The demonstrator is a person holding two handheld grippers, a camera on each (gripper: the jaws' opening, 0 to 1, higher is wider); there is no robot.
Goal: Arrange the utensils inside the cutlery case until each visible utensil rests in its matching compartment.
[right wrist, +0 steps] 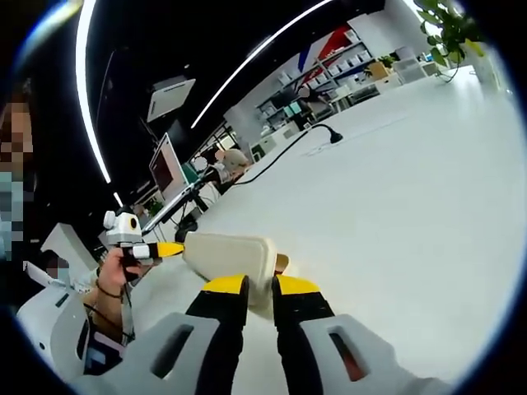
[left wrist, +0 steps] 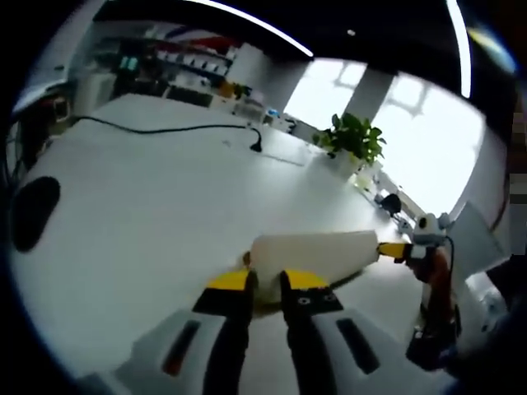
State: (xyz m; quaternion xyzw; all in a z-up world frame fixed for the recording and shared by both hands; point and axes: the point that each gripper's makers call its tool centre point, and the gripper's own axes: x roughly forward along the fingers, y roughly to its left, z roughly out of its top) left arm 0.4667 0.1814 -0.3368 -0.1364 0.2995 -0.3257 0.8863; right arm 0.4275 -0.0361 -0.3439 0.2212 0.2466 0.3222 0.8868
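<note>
White table (left wrist: 148, 214) nearly bare; closed cream case (left wrist: 317, 253) held up between both grippers, left gripper (left wrist: 265, 284) and right gripper (right wrist: 260, 288) each pinched narrow on an end, so sorting looks unstarted, utensils unseen.

1. The smooth oblong plastic cutlery case (left wrist: 317, 251) is cream-white.
2. The left tongs (left wrist: 265, 290) have yellow tips on black jaws, with pale grey bodies behind.
3. The right tongs (right wrist: 259, 295) show the same yellow, black and grey.
4. The wide flat table (left wrist: 148, 214) is plain white, crossed by a thin black cable (left wrist: 165, 127).
5. The leafy potted plant (left wrist: 356, 138) is green.
</note>
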